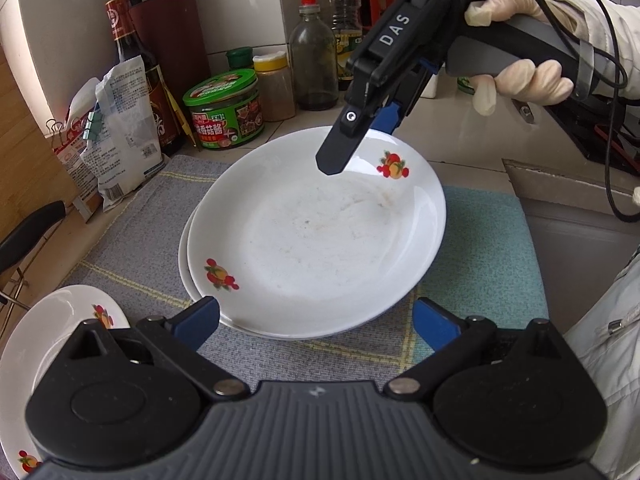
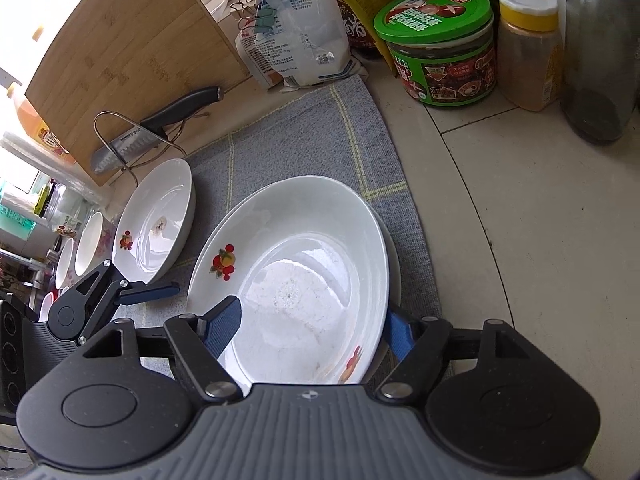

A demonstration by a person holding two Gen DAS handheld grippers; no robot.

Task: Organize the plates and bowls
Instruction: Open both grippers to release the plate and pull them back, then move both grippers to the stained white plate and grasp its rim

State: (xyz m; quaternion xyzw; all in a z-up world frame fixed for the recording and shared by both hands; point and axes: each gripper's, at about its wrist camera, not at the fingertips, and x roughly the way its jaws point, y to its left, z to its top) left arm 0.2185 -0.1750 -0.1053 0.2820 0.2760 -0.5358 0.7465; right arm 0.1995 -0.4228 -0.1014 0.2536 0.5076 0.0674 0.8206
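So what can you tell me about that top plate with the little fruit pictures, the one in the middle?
The top plate is white, glossy, ceramic-looking, shallow and round, with two small red-and-orange fruit prints on opposite sides of its rim. Faint smudges mark its centre. It lies flat, slightly off-centre, on a second white plate, which rests on a grey-and-teal cloth. The right gripper straddles its far rim, fingers apart.

White plate (image 1: 312, 240) with red-and-orange fruit motifs on the rim; grey cloth (image 1: 132, 240) lined in pale yellow checks, teal cloth (image 1: 488, 248) beside; green-lidded jar (image 1: 224, 110) with red label; yellow-capped spice bottle (image 1: 274, 84); black grippers with blue pads (image 1: 200, 320).
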